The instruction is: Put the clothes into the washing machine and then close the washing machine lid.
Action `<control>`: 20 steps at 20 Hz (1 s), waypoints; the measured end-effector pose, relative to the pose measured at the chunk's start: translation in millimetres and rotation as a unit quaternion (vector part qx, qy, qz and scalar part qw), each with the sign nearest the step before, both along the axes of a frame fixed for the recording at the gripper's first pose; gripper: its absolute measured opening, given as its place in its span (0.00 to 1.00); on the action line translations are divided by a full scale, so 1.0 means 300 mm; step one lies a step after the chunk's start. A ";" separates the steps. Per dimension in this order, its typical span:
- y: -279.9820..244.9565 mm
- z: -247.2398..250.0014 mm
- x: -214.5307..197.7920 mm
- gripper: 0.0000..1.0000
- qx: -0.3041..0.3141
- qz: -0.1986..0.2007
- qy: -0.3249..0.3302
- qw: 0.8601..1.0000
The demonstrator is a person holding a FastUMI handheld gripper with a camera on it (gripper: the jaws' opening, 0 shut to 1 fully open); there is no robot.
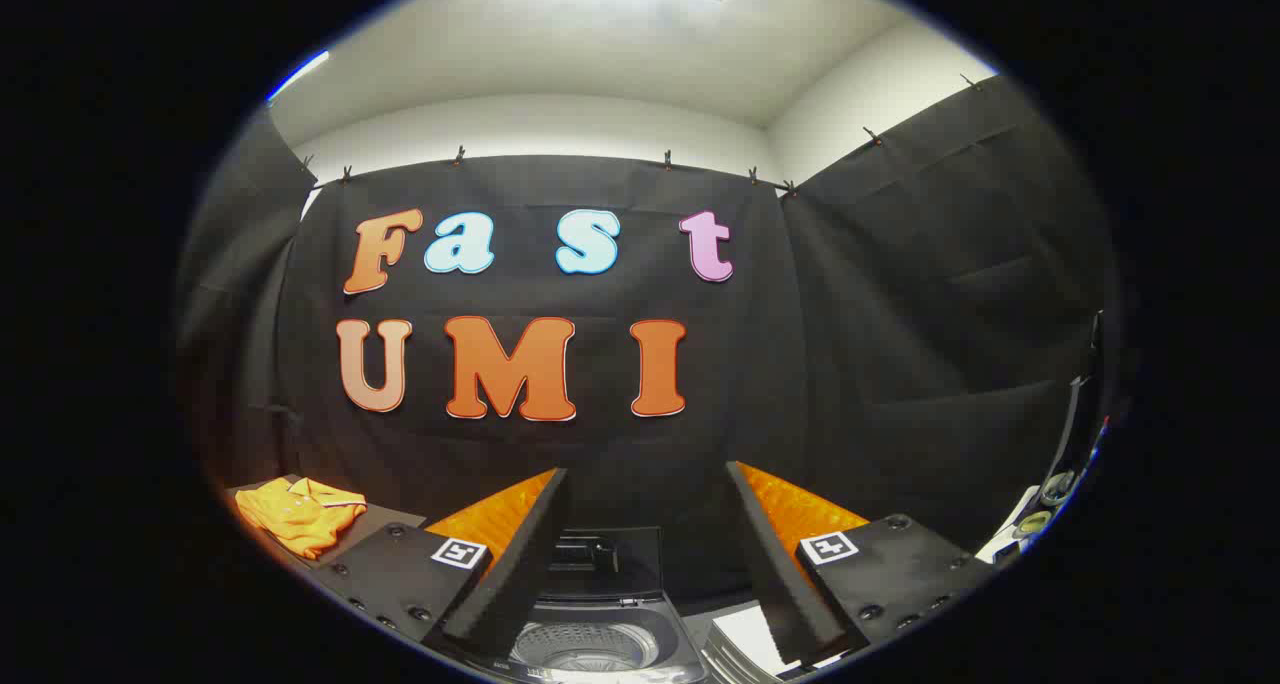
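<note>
Orange polo shirt [298, 513] lies crumpled on desk [375, 516], off to my left; my tongs [645, 554] gape wide, empty, over washer's open drum [590, 646], lid [605, 562] up. Best swing left, pinch fabric mid-bunch.

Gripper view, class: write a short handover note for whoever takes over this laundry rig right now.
Gripper: jaws open, holding nothing, raised and facing the booth wall.
Washing machine: just ahead and below, between the jaws; lid stands up open, drum visible.
Orange shirt: folded on the dark surface off to the left of the machine, apart from the jaws.
Done: lid is open; no clothes loaded as far as can be seen.
Left: pick up the shirt, drop it in the drum, shut the lid.
</note>
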State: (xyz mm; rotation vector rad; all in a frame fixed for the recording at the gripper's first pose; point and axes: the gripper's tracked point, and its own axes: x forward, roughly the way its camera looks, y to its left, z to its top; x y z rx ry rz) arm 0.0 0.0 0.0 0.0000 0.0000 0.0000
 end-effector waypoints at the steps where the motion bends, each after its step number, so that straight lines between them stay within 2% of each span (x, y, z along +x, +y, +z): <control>1: -0.007 0.006 -0.004 0.98 -0.004 -0.001 -0.001 1.000; 5: -0.015 0.022 -0.022 0.98 -0.026 -0.004 -0.005 1.000; 12: 0.040 0.018 -0.021 0.98 -0.010 0.019 -0.002 1.000; 20: 0.024 0.014 -0.019 0.98 -0.016 0.012 0.008 1.000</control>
